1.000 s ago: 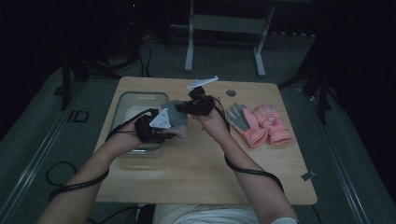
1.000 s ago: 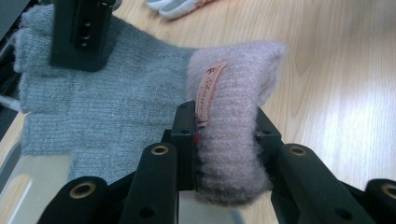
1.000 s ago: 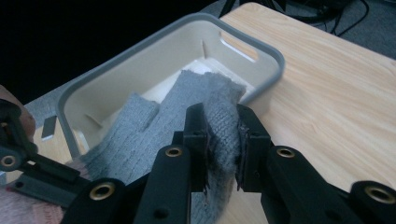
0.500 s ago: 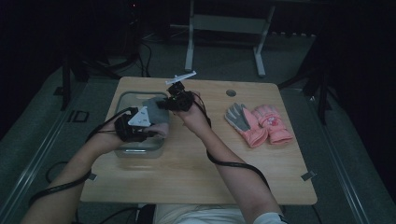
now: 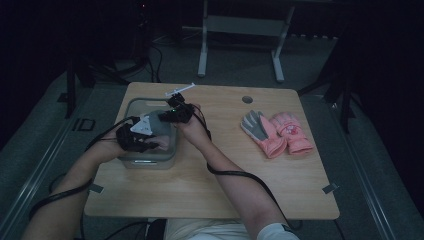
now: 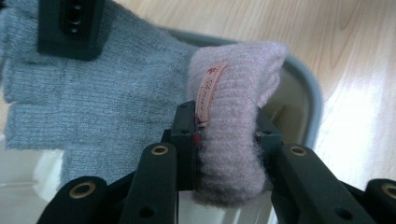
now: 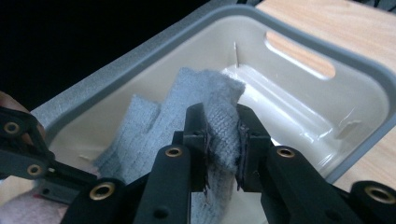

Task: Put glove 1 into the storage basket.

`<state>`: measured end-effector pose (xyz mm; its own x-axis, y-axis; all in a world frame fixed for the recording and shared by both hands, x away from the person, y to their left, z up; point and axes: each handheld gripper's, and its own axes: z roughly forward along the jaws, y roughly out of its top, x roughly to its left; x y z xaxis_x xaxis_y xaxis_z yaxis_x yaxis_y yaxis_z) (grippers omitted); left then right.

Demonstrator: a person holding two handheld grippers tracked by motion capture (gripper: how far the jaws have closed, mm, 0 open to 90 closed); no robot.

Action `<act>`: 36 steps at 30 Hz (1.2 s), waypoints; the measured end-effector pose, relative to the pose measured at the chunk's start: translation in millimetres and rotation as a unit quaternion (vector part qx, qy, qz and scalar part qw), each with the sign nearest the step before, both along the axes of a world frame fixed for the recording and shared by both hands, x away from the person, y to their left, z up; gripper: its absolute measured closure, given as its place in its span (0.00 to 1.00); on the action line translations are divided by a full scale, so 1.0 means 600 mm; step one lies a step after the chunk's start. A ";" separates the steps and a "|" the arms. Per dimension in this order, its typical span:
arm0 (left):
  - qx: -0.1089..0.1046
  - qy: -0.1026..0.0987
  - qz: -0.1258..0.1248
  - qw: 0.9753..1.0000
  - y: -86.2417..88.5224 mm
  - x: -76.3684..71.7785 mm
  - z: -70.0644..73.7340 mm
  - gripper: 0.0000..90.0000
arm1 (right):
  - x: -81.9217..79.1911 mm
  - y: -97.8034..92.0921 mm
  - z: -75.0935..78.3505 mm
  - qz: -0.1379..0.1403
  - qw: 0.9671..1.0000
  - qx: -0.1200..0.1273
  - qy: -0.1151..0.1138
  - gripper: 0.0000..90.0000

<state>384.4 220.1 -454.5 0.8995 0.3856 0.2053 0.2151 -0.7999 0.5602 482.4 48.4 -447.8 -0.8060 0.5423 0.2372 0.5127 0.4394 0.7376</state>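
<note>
grey glove [image 6: 88, 93]: fingertips cut off at left edge | tag [image 6: 208, 91]: lettering blurred

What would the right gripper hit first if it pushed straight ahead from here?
Probably the bin's pale inside wall or floor; depth is unclear. The right gripper, shut on the grey glove, points down into it.

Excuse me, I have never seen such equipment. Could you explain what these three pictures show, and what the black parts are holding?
A person sits at a wooden table and holds a hand-operated gripper in each hand. One picture looks down from above; the other two come from cameras riding on each gripper. The left gripper is shut on the pink cuff of a grey knitted glove. The right gripper pinches the same glove's fingertip end, over a grey plastic bin. A pair of pink gloves lies farther right on the table.
</note>
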 end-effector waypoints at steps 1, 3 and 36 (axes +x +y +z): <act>0.002 0.005 0.001 1.000 0.000 0.004 -0.004 0.77 | 0.002 0.002 -0.004 -0.002 1.000 -0.002 0.002 0.86; 0.006 0.012 0.000 1.000 0.001 0.012 -0.011 0.77 | 0.007 0.005 -0.014 -0.004 1.000 -0.007 0.005 0.86; 0.057 0.111 0.008 0.992 -0.010 0.075 -0.060 0.63 | 0.022 -0.018 -0.027 -0.021 1.000 0.015 0.005 0.56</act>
<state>429.2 214.3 -490.4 0.9211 0.3865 0.0466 0.3367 -0.8510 0.4030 495.4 37.6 -464.3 -0.7796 0.5688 0.2619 0.5380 0.3944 0.7450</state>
